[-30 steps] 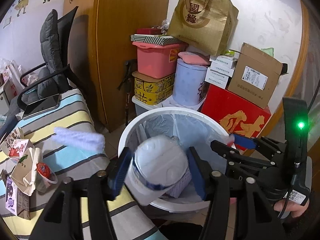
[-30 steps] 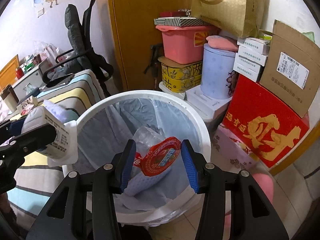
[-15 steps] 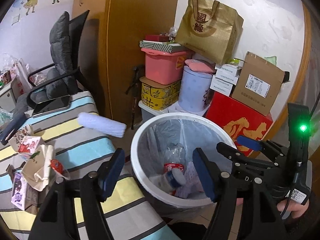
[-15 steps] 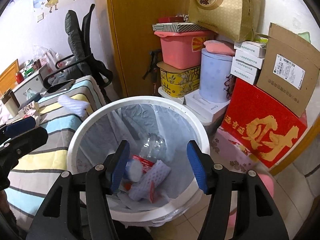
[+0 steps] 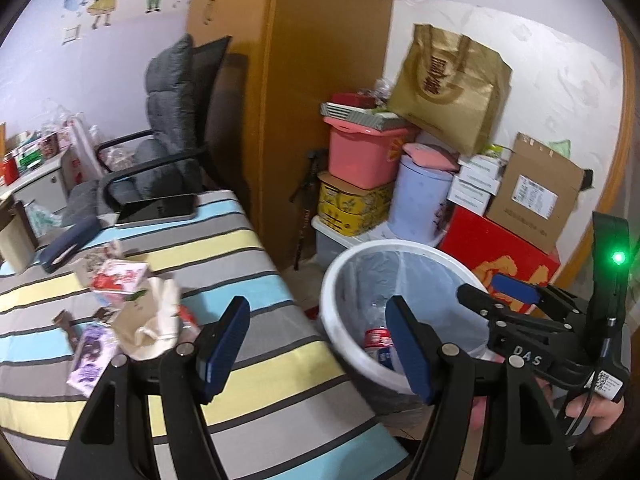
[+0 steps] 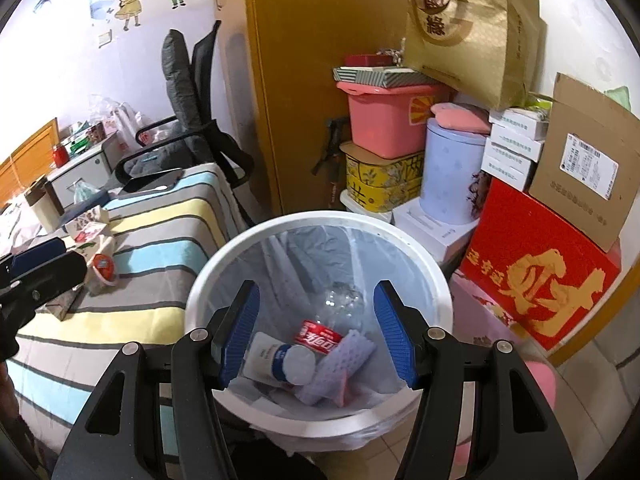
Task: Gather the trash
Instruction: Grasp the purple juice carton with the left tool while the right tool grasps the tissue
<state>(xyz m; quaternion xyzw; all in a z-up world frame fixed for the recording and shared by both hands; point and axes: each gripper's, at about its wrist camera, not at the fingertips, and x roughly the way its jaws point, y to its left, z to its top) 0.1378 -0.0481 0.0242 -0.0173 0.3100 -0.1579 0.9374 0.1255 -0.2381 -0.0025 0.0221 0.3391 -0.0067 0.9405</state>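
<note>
A white trash bin (image 6: 404,236) with a clear liner stands on the floor beside the striped bed. Inside lie a white tub with a blue band (image 6: 276,360), a clear bottle with a red label (image 6: 320,338) and a lilac wrapper (image 6: 340,364). My right gripper (image 6: 316,336) is open and empty above the bin. My left gripper (image 5: 316,348) is open and empty over the bed's edge, left of the bin (image 5: 340,276). Trash lies on the bed: a red and white carton (image 5: 120,278), a crumpled paper bag (image 5: 152,328), a purple carton (image 5: 90,356).
The striped bed (image 5: 248,256) fills the left. A tablet (image 5: 160,206) and a dark case (image 5: 66,246) lie at its far end. An office chair (image 5: 168,128), a wooden wardrobe (image 5: 320,60) and stacked boxes (image 6: 532,268) ring the bin.
Both grippers opened and dropped their loads into the bin: the left let go of the white tub, the right the red-labelled item. The left gripper has swung left toward the bed.
</note>
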